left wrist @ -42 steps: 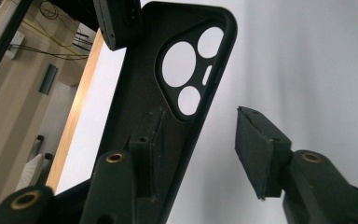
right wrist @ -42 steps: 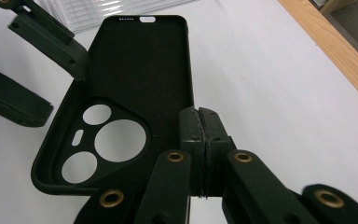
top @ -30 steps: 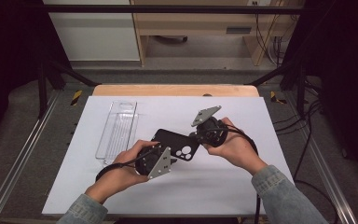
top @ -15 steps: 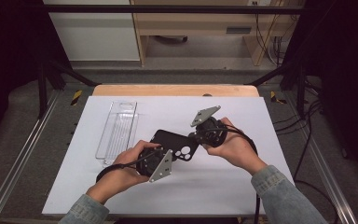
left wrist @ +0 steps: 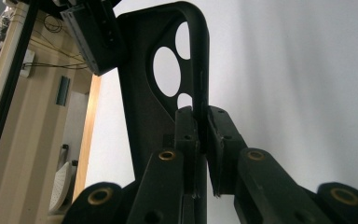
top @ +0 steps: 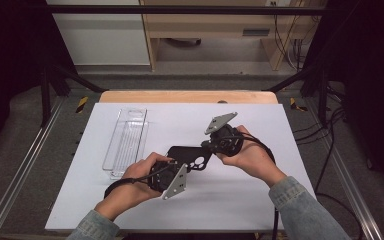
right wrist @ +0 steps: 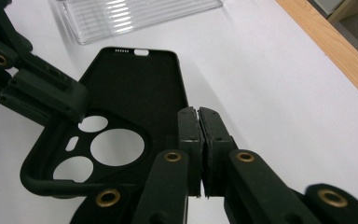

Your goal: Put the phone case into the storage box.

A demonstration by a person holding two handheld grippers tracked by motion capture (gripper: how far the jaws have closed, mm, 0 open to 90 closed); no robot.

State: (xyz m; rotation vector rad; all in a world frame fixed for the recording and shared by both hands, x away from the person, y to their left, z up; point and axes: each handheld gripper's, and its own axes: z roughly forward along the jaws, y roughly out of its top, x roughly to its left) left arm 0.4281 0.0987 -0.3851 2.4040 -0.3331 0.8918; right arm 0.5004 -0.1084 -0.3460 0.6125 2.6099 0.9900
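A black phone case (top: 187, 152) with round camera holes hangs just above the white table, held between both grippers. My left gripper (top: 182, 162) comes from the lower left. Its jaws have just been closing and now clamp the case's rim (left wrist: 201, 84); in the left gripper view the gripper (left wrist: 201, 123) pinches that thin wall. My right gripper (top: 206, 147) comes from the right. Its pads (right wrist: 189, 130) stand almost together on the case's side wall (right wrist: 184, 100), having just eased open slightly. The right gripper view shows the case's inside (right wrist: 135, 88) and the left gripper (right wrist: 51, 98).
A clear ribbed plastic tray (top: 125, 142) lies on the white table top (top: 240, 200) to the left of the case. A wooden strip (top: 187, 96) runs along the table's far edge. Cables (top: 330, 150) hang off the right side.
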